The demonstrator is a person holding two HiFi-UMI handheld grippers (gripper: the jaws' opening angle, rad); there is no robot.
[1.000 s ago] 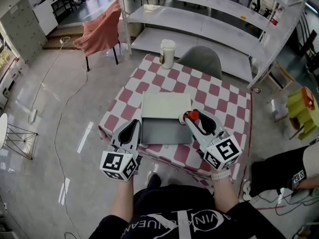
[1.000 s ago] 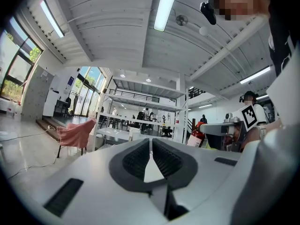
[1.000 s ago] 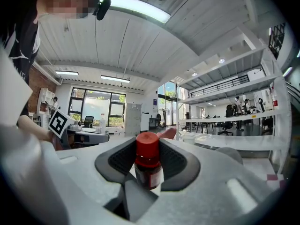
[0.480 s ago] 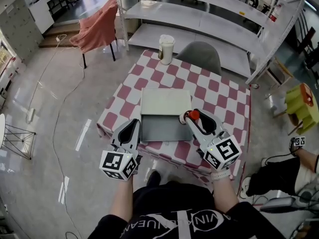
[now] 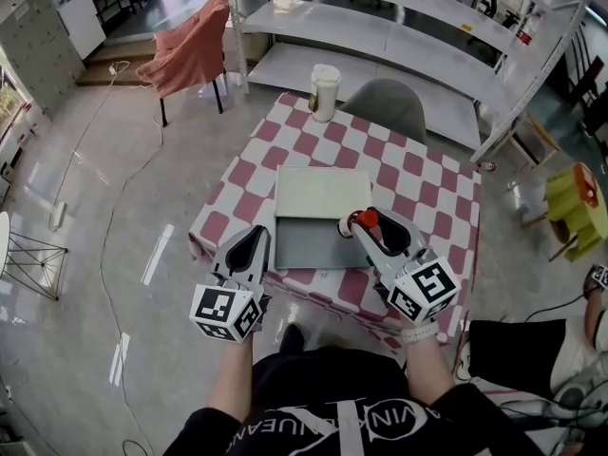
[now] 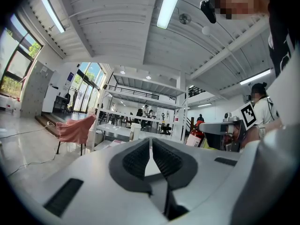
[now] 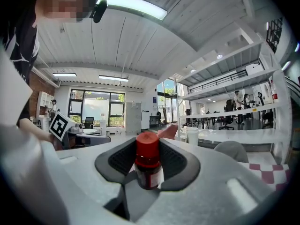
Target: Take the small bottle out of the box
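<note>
My right gripper [image 5: 365, 226] is shut on the small bottle [image 5: 367, 220], a dark glass bottle with a red cap. It holds the bottle upright over the right edge of the open grey box [image 5: 313, 250], whose pale lid [image 5: 323, 193] lies folded back on the checkered table [image 5: 418, 193]. In the right gripper view the bottle [image 7: 147, 165] stands between the two ribbed pads [image 7: 123, 158], cap above them. My left gripper [image 5: 249, 247] hangs at the table's near edge, left of the box. It is shut and empty, its jaws [image 6: 150, 156] meeting in the left gripper view.
A white lidded cup [image 5: 324, 91] stands at the table's far edge, with a grey chair [image 5: 385, 112] behind it. White shelving [image 5: 399, 36] runs along the back. A chair draped in pink cloth [image 5: 190, 55] is far left. A person [image 5: 570, 340] sits on the floor at right.
Both grippers stay almost where they were, the bottle still in the right one. The person on the floor at right has shifted.
</note>
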